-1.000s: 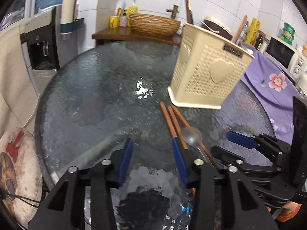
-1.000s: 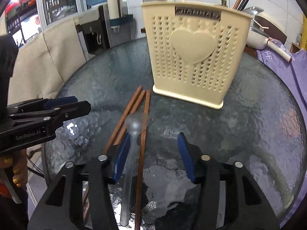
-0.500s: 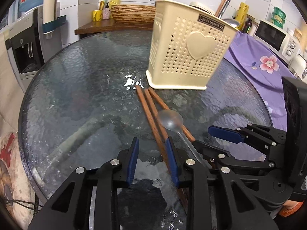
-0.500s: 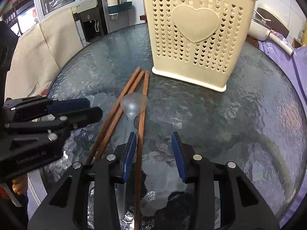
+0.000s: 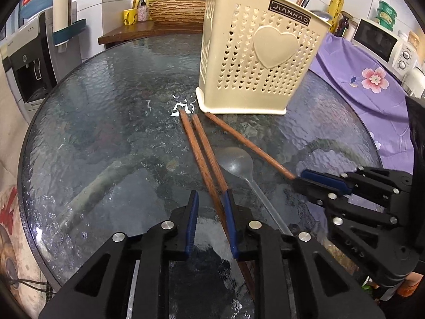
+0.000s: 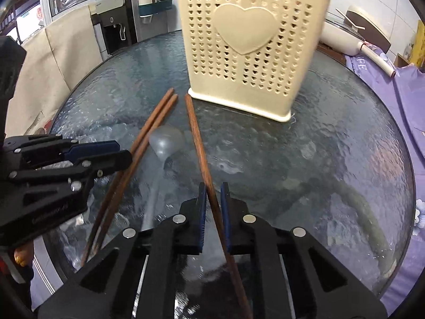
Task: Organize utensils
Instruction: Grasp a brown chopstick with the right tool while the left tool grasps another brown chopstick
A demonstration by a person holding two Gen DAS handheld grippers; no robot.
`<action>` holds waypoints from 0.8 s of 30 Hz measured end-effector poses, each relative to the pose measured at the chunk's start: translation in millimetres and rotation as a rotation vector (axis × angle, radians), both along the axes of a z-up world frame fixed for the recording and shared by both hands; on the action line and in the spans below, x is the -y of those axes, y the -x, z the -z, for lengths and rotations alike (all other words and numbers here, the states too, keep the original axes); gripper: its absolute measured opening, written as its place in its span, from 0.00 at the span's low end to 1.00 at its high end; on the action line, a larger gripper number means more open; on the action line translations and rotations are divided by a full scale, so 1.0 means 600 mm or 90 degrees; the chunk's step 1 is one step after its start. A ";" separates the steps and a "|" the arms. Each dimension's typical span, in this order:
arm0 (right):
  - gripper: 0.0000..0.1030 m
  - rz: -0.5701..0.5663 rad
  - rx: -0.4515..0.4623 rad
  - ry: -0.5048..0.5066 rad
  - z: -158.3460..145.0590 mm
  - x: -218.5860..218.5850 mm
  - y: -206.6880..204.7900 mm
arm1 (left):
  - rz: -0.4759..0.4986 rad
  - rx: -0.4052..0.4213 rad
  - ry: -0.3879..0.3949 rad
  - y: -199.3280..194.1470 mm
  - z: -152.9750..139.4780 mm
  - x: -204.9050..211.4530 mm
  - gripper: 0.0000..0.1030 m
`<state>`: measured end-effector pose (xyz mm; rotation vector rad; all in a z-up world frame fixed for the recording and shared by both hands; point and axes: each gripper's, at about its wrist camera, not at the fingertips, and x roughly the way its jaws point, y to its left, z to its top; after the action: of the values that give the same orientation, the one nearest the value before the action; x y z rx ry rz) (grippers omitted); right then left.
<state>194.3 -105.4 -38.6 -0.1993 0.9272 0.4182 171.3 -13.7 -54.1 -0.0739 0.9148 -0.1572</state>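
A round pebbled-glass surface (image 5: 111, 122) fills a tiled kitchen corner, with a water dispenser (image 5: 29, 61) at 10 o'clock and a purple flowered cloth (image 5: 366, 85) at 2 o'clock in the left wrist view. A cream utensil holder (image 5: 255, 61) with heart-shaped holes stands upright at 12 o'clock, already holding a few sticks. Just in front of its base, 3 brown chopsticks and a clear plastic spoon (image 5: 236, 163) lie flat on the glass.

The right gripper (image 6: 212, 204) is clenched on the single chopstick (image 6: 198, 143), which runs between its blue pads toward the holder. The left gripper (image 5: 211, 223) has just been closing; its jaws are narrow, with the pair of chopsticks (image 5: 204, 156) passing between them against the right-hand pad, and I cannot tell whether both pads press. The spoon lies between the pair and the single chopstick, its bowl toward the holder.
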 end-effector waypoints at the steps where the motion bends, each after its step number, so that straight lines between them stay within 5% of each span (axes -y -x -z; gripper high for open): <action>1: 0.11 0.002 -0.001 0.000 0.000 0.005 0.001 | -0.002 -0.001 -0.002 -0.002 0.000 0.000 0.18; 11: 0.11 -0.003 -0.018 0.003 -0.002 0.028 0.000 | -0.018 -0.014 -0.051 -0.013 -0.005 -0.011 0.18; 24: 0.11 -0.075 -0.032 -0.003 -0.004 -0.048 -0.076 | -0.030 -0.032 -0.061 -0.114 -0.006 -0.036 0.18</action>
<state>239.6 -76.7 -36.0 -0.2404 0.9672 0.5369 239.5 7.7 -50.8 -0.0115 0.9687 -0.0674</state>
